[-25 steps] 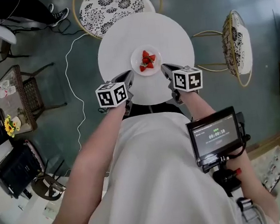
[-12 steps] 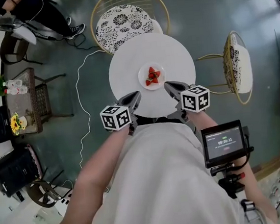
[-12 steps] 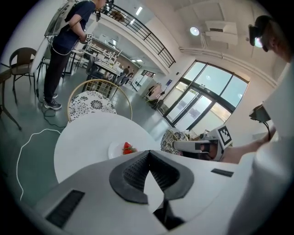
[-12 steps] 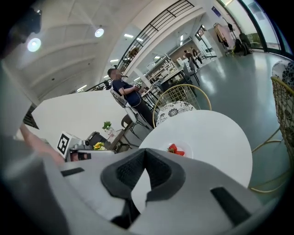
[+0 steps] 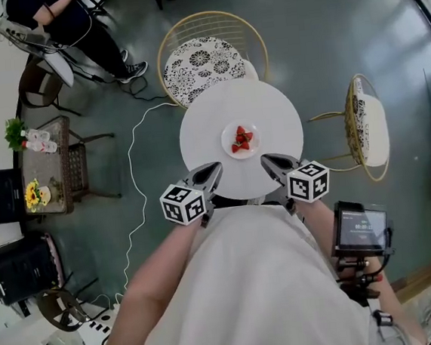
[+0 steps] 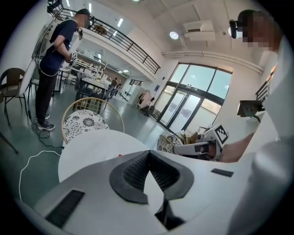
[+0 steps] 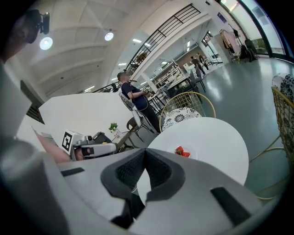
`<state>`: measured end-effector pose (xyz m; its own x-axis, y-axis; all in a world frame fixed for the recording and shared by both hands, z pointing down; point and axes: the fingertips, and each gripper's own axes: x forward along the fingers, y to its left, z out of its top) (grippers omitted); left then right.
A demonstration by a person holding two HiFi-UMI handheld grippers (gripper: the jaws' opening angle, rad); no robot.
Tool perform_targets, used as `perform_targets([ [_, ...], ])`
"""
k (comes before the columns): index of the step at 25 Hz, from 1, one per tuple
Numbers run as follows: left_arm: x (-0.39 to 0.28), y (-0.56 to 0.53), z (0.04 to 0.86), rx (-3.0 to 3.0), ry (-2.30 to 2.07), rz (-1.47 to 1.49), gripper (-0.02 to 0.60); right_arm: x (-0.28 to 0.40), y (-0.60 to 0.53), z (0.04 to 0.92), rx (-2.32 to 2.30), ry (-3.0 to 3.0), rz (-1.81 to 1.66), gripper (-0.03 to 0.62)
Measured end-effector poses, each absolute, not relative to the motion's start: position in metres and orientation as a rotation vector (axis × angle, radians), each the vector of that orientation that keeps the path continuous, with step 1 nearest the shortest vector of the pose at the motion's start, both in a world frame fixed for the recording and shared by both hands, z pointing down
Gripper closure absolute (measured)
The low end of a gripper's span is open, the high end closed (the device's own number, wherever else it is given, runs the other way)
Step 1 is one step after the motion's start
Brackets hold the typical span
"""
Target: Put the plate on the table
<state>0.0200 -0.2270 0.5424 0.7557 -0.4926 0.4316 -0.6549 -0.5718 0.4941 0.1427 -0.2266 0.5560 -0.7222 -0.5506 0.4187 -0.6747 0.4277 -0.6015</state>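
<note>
The plate [image 5: 229, 148] of strawberries [image 5: 242, 137] sat in the middle of the round white tabletop [image 5: 272, 111]. The left tool [image 5: 213, 168] and right tool [image 5: 267, 161] hovered near it, each closed and empty.

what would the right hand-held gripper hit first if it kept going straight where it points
Most likely the plate of strawberries on the table: the right hand-held gripper, shut and empty, aims at it. Its height is unclear, so it might pass above.

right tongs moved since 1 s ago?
Yes. The right tongs have pulled back from the plate, toward the table edge nearest the person.
</note>
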Motion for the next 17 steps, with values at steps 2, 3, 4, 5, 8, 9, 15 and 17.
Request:
perform_targets([
  [2,0.015,-0.225,0.538,2.308,-0.859,0.323,0.577,0.138,-0.226,0.556,1.090,-2.518,1.166,0.589],
  [3,0.012,-0.224,0.536,2.310,-0.869,0.323,0.577,0.133,-0.225,0.556,1.080,-2.523,1.165,0.589],
  [4,0.009,-0.223,0.535,2.310,-0.879,0.322,0.577,0.129,-0.225,0.556,1.068,-2.528,1.164,0.589],
  [5,0.009,-0.223,0.536,2.310,-0.888,0.318,0.577,0.127,-0.225,0.556,1.058,-2.531,1.161,0.589],
  [8,0.013,-0.223,0.541,2.302,-0.896,0.303,0.577,0.127,-0.225,0.557,1.046,-2.531,1.150,0.589],
  [9,0.015,-0.221,0.542,2.299,-0.894,0.300,0.577,0.128,-0.225,0.557,1.046,-2.532,1.146,0.589],
  [15,0.016,-0.219,0.550,2.286,-0.888,0.312,0.577,0.129,-0.227,0.555,1.038,-2.534,1.140,0.589],
  [17,0.018,-0.220,0.550,2.282,-0.891,0.309,0.577,0.130,-0.227,0.555,1.034,-2.530,1.138,0.589],
])
